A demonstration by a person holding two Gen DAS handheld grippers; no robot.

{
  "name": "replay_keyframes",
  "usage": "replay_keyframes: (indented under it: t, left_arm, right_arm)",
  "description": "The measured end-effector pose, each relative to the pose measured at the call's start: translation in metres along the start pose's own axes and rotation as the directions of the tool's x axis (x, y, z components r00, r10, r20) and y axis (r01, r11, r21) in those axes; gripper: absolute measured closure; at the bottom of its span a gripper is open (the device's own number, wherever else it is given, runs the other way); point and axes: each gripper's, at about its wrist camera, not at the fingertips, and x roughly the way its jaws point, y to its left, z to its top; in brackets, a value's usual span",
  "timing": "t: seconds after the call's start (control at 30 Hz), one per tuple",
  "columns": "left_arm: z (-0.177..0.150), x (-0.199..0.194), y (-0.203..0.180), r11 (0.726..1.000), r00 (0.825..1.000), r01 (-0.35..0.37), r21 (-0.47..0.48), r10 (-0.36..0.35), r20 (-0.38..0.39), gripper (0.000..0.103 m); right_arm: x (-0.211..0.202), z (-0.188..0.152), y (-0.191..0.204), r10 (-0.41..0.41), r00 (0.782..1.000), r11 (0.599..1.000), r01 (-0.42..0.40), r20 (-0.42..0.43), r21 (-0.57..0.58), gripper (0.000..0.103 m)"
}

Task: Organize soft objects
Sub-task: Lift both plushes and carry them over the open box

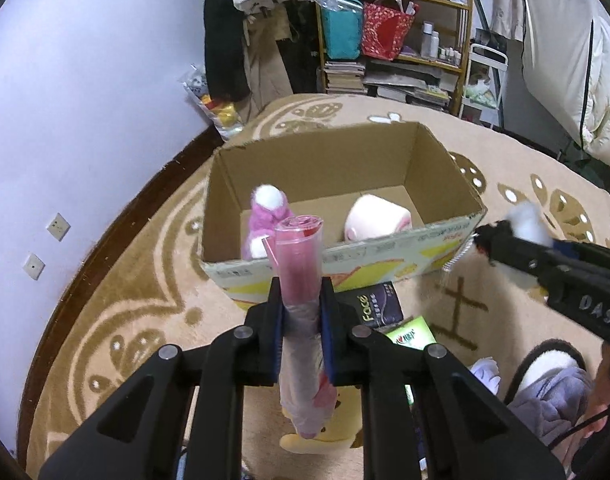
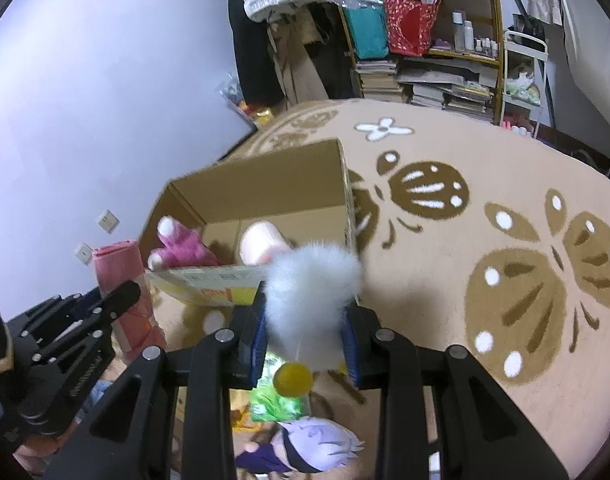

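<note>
Clamped in my left gripper (image 1: 301,312), a pink rolled cloth (image 1: 299,280) hangs before the cardboard box (image 1: 385,252); my right gripper (image 2: 305,336) pinches a white fluffy toy (image 2: 311,288) near its rim.

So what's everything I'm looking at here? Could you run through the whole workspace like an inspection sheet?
Surface: beige patterned carpet.
Job's things: open cardboard box holding a pink plush toy and a pale pink soft item.
Clutter: dark packet, green packet, purple-haired doll in front of the box.
Grippers: left gripper shut on a pink roll; right gripper shut on a white fluffy toy.
Cables: nothing seen.
Surroundings: wall, crowded shelf, hanging clothes.
</note>
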Motion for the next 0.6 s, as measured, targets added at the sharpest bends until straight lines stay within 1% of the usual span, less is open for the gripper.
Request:
replay_keyframes:
  t: [0.13, 0.23, 0.37, 0.6]
  left_arm:
    - [0.005, -0.006, 0.005, 0.999, 0.999, -0.035, 0.006, 0.034, 0.034, 0.089]
    - [0.010, -0.009, 0.011, 0.999, 0.998, -0.031, -0.012, 0.032, 0.047, 0.089]
    - [0.020, -0.015, 0.015, 0.997, 0.994, -0.075, 0.002, 0.075, 0.085, 0.089]
    - [0.045, -0.016, 0.020, 0.995, 0.987, -0.096, 0.004, 0.095, 0.131, 0.089]
  right_arm:
    - [-0.008, 0.008, 0.004, 0.001, 0.999, 1.000, -0.001, 0.035, -0.010, 0.070]
    - [-0.013, 0.015, 0.008, 0.013, 0.998, 1.000, -0.012, 0.062, -0.018, 0.070]
    - [-0.015, 0.024, 0.013, 0.019, 0.996, 0.999, -0.015, 0.088, -0.038, 0.070]
    - [-0.011, 0.040, 0.023, 0.023, 0.992, 0.997, -0.014, 0.121, -0.073, 0.070]
